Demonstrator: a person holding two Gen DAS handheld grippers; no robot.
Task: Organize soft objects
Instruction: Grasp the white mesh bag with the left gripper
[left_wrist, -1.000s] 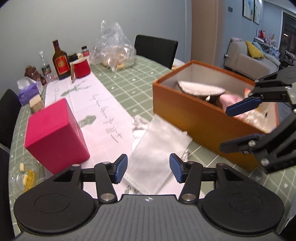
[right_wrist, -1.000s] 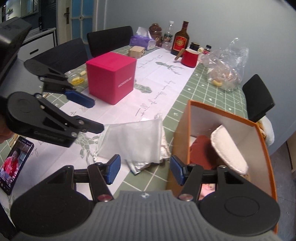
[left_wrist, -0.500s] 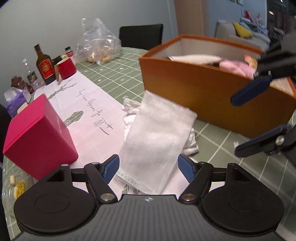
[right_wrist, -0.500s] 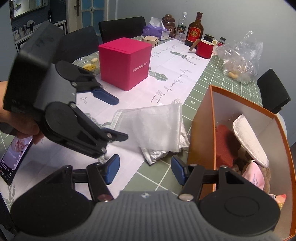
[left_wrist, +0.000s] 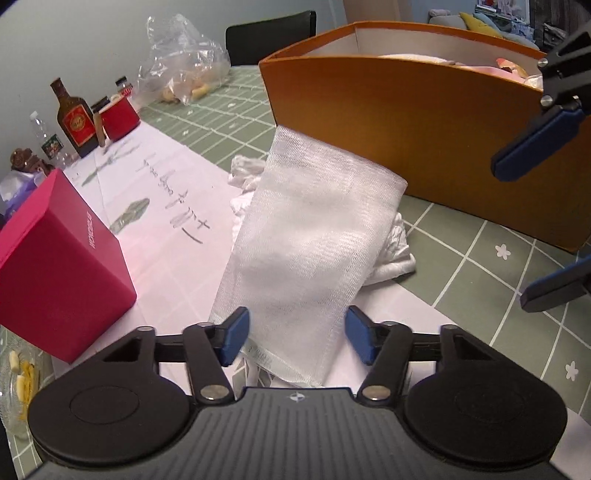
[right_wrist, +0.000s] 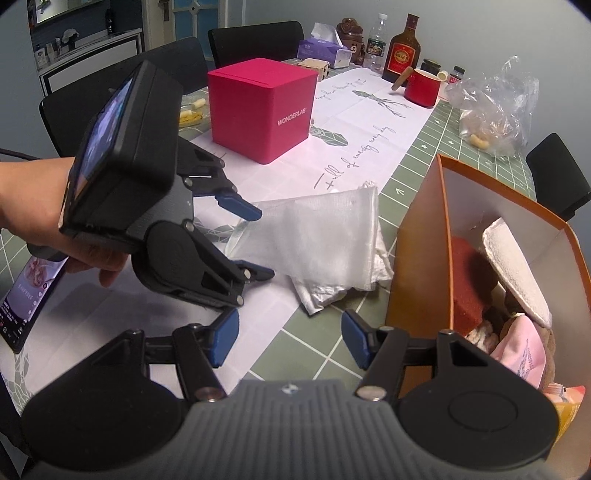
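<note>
I have my left gripper (left_wrist: 295, 334) gaping wide astride the near end of the white mesh cloth (left_wrist: 310, 236), gripping nothing; the cloth lies mid-table beside the orange box (left_wrist: 406, 122). Next: close, lift, drop in. My right gripper (right_wrist: 288, 339) waits open, empty.

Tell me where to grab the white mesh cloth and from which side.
Grip the white mesh cloth at its near short edge, coming from the side away from the orange box. That edge lies flat between the open left gripper fingers, while the far end sits bunched over crumpled fabric beside the box wall.
</note>
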